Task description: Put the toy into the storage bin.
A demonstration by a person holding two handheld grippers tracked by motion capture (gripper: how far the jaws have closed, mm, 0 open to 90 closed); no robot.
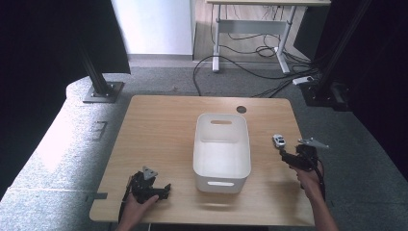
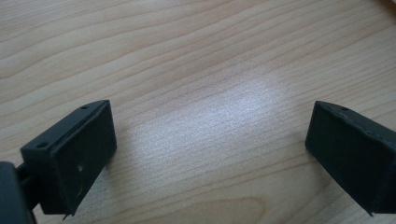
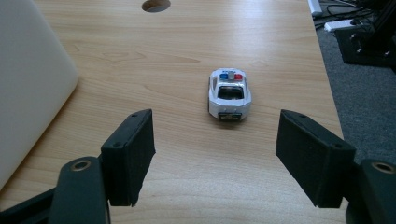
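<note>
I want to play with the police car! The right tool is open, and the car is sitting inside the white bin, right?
Not quite. The right tool is open, but the car is not inside the bin. It sits on the table, to the right of the bin, just ahead of that tool. The right gripper view shows it best.

The wooden table (image 1: 159,125) carried a white bin (image 1: 222,151) at centre and a toy police car (image 1: 278,140) to its right.
</note>
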